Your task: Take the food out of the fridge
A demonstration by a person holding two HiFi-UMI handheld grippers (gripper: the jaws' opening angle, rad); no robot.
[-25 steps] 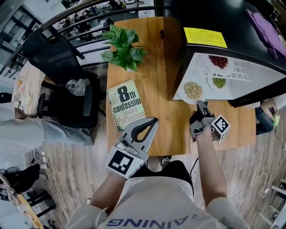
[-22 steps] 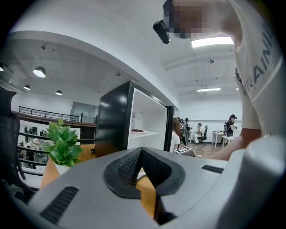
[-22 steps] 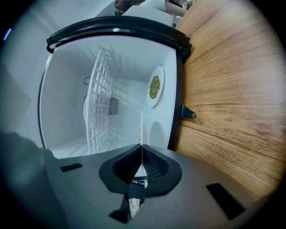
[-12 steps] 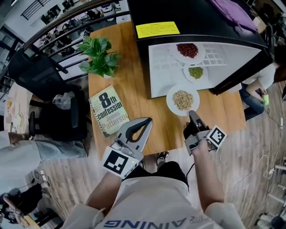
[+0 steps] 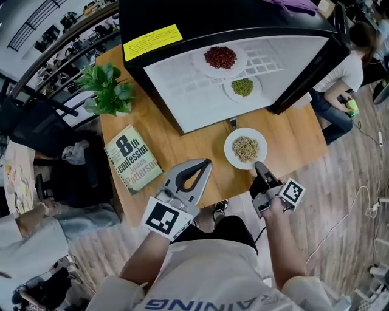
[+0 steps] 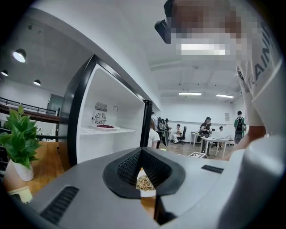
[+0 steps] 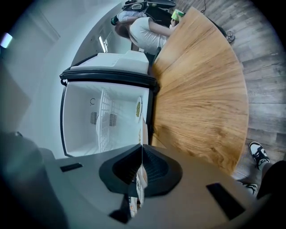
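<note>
Food sits on three white plates. The plate of pale grain (image 5: 245, 149) is out of the fridge (image 5: 231, 18). It is over the wooden counter (image 5: 295, 136), just right of the middle of the head view. The right tool (image 5: 259, 166) is pressed together on the near rim of this plate and pinches it. The plate lies just up and left from that tool, toward the fridge. It cannot be told if the plate rests on the wood or hangs a bit above it.

The left tool (image 5: 207, 163) is pressed together too, and it holds nothing. It is at the lower middle of the frame, left of the plate of pale grain and apart from it.

Two plates are inside the fridge on the white shelf (image 5: 182, 91). The plate of red beans (image 5: 220, 58) is at the top middle. The plate of green beans (image 5: 242, 87) is just below it, closer to the open front. Both lie up the frame from the right tool, so the right hand looks like the nearer one. It would have to let go of its plate first. The left tool would have to open and cross to the right.
</note>
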